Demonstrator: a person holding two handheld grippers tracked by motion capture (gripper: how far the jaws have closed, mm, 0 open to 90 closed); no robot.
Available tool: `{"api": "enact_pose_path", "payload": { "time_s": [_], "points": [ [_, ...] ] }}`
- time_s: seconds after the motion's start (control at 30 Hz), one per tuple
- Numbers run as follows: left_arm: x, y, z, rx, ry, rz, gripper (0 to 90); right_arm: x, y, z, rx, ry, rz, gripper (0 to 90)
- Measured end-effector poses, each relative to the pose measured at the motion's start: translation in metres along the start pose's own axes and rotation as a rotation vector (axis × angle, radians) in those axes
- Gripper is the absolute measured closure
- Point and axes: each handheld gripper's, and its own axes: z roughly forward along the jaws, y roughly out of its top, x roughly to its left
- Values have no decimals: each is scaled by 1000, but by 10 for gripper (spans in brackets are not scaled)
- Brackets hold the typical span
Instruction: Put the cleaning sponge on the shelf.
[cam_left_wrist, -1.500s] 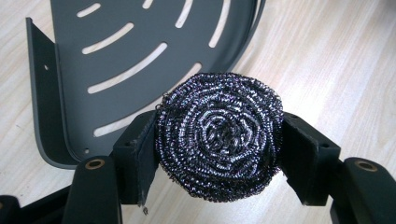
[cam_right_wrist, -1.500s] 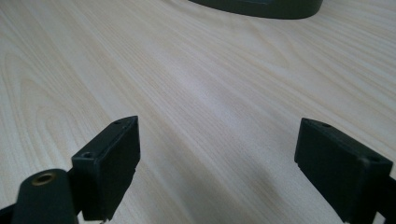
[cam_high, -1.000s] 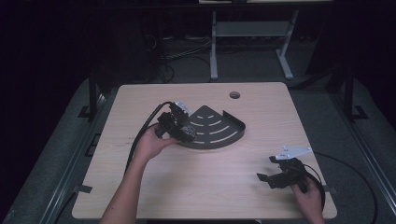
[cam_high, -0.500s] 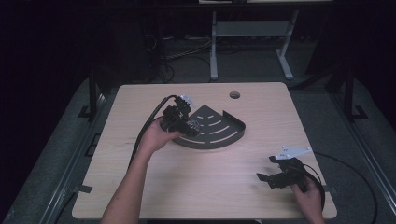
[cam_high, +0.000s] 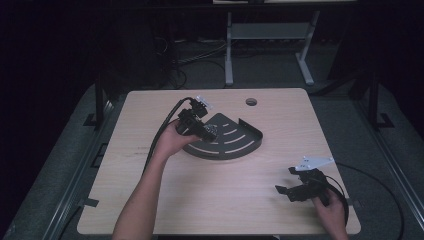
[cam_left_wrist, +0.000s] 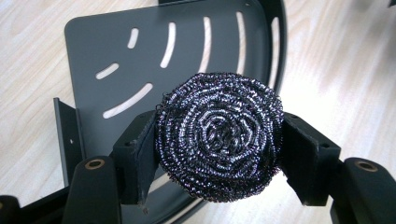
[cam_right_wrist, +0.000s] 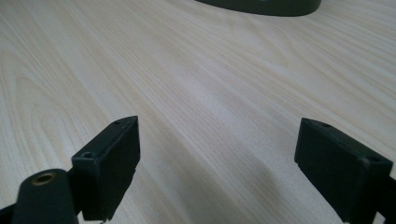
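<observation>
A round, dark metal scouring pad (cam_left_wrist: 219, 135) is clamped between the jaws of my left gripper (cam_left_wrist: 217, 154). It hangs just above the near rim of a black quarter-round slotted tray (cam_left_wrist: 107, 51). In the high view the left gripper (cam_high: 208, 131) is over the left part of that tray (cam_high: 235, 142), mid-table. My right gripper (cam_high: 286, 192) rests low at the table's near right corner. Its jaws stand wide apart over bare wood, with nothing between them (cam_right_wrist: 217, 163). The tray's edge (cam_right_wrist: 261, 5) shows far ahead of it.
The light wooden table (cam_high: 225, 200) has a round cable hole (cam_high: 251, 102) near its far edge. The left gripper's cable (cam_high: 159, 137) trails off to the left. A grey metal stand (cam_high: 265, 35) is on the dark floor beyond the table.
My left gripper has carried the scouring pad a little to the right and farther over the tray. The right gripper has stayed where it was.
</observation>
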Motion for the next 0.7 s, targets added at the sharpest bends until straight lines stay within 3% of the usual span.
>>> {"api": "enact_pose_path", "payload": {
  "time_s": [0.17, 0.27, 0.7],
  "points": [
    [5, 0, 6, -9, 2, -22, 339, 1, 1, 0, 0, 0, -3, 139],
    [7, 1, 9, -6, 13, -14, 339, 2, 1, 0, 0, 1, -7, 138],
    [16, 5, 29, -12, -1, -55, 338, 2, 1, 0, -2, 0, -7, 139]
  ]
}}
